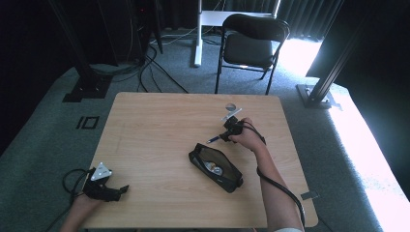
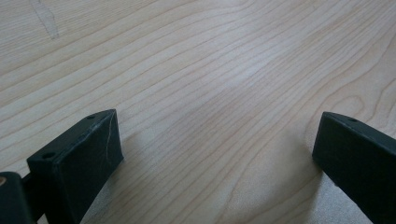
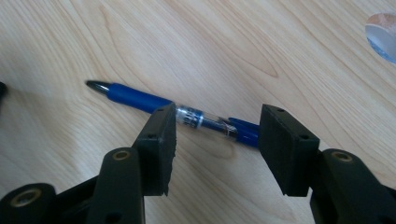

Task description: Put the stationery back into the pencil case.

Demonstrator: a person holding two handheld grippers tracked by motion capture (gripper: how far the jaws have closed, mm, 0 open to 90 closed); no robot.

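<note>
Pen (image 3: 187, 114), blue with a clear middle section, lies flat on the wooden worktop (image 1: 154, 140), right of centre in the high view, its tip toward the open black pouch (image 1: 215, 166) just below it. Right tool (image 3: 217, 133) sits low over the pen with jaws apart, the barrel lying across the gap beyond them, not clamped. Left tool (image 2: 215, 149) rests at lower left of the worktop, jaws wide apart over bare wood.

1. The left gripper (image 2: 217, 154) hung low over the light wooden table (image 2: 224, 60).
2. Its black jaws stood wide apart, with bare wood grain between them.
</note>
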